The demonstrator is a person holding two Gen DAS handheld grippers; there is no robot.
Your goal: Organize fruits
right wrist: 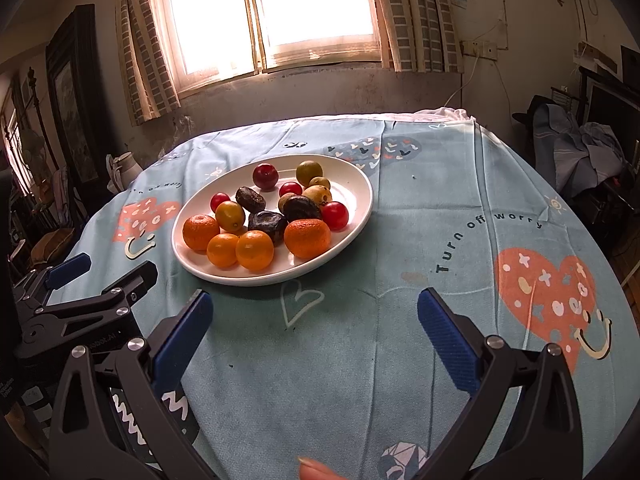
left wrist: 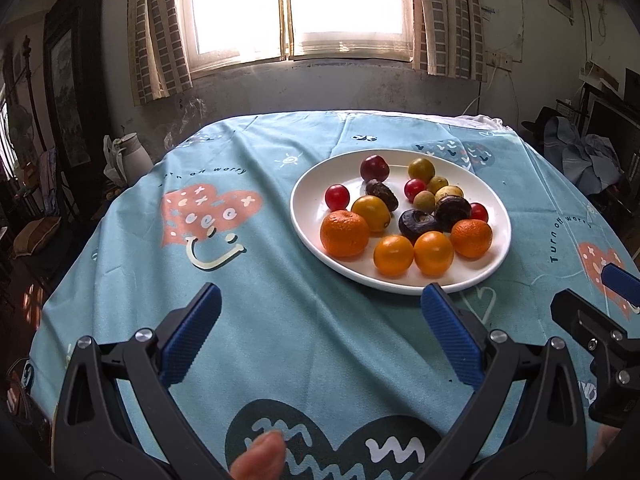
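Note:
A white plate (left wrist: pixel 304 216) (right wrist: pixel 360 216) on the blue patterned tablecloth holds several fruits: oranges (left wrist: pixel 344 233) (right wrist: pixel 307 238), red cherry tomatoes (left wrist: pixel 337 196) (right wrist: pixel 334 215), yellow-green fruits (left wrist: pixel 421 168) (right wrist: pixel 309 173), dark wrinkled fruits (left wrist: pixel 418 224) (right wrist: pixel 267 224) and a dark red plum (left wrist: pixel 374 168) (right wrist: pixel 265 176). My left gripper (left wrist: pixel 320 304) is open and empty, just in front of the plate's near left. My right gripper (right wrist: pixel 314 308) is open and empty, in front of the plate's near right. Each gripper also shows in the other's view, the right one (left wrist: pixel 592 296) and the left one (right wrist: pixel 108 272).
The tablecloth (left wrist: pixel 240 320) (right wrist: pixel 440 220) covers a round table below a bright window. A white jug (left wrist: pixel 134 152) (right wrist: pixel 124 166) stands past the table's far left edge. Clothes and furniture (right wrist: pixel 580 152) crowd the right side. A fingertip (left wrist: pixel 260 456) shows at the bottom.

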